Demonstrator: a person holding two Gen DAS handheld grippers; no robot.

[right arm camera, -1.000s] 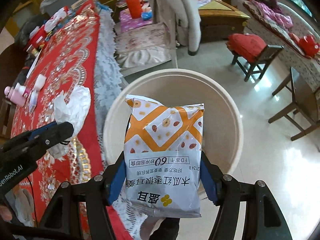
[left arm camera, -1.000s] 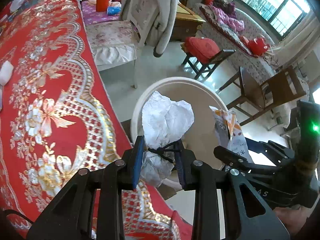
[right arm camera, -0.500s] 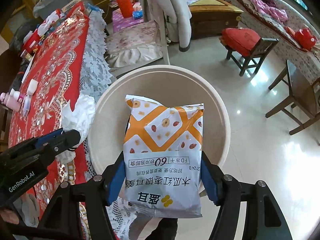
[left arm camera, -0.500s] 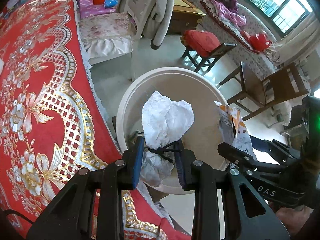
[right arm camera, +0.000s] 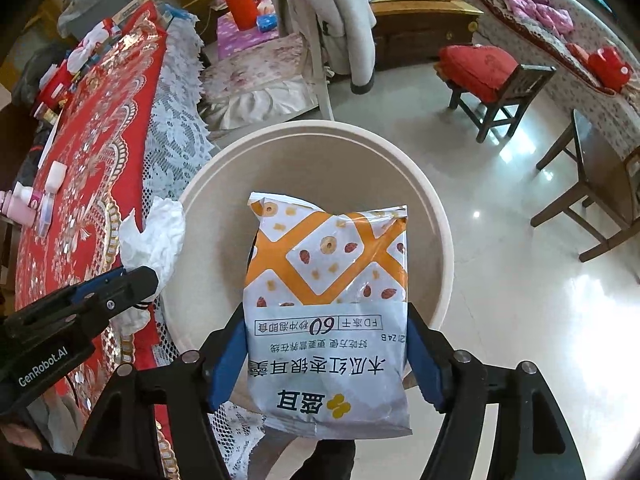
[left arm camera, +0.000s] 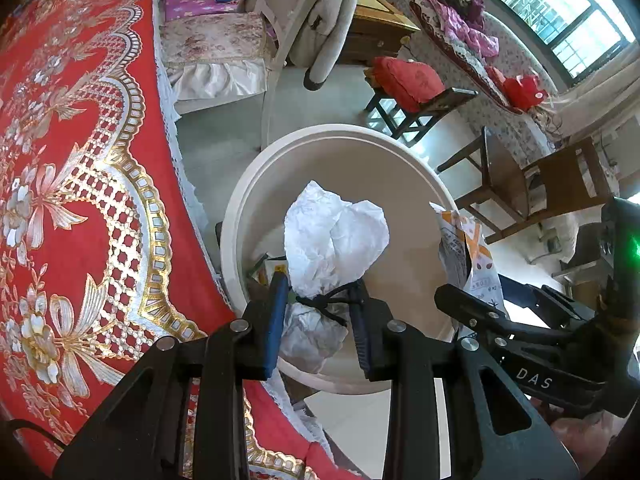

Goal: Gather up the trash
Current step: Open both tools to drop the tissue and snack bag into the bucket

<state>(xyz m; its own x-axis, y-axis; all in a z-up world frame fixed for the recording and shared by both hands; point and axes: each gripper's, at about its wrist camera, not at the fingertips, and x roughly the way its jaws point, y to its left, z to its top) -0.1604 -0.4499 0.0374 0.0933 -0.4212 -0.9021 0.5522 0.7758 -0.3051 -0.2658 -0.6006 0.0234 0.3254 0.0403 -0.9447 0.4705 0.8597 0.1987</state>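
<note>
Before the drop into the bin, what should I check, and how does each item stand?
1. Left gripper clamped on the crumpled paper: ok.
2. Paper above the bin opening: cannot tell; the right wrist view shows it at the rim beside the tablecloth.
3. Snack bag above the opening: ok.
4. Right gripper has let go: not ok; its jaws have just been opening, but the bag sits between the pads and touches both.
5. Room in the bin: ok; only a little trash shows at the bottom.
</note>
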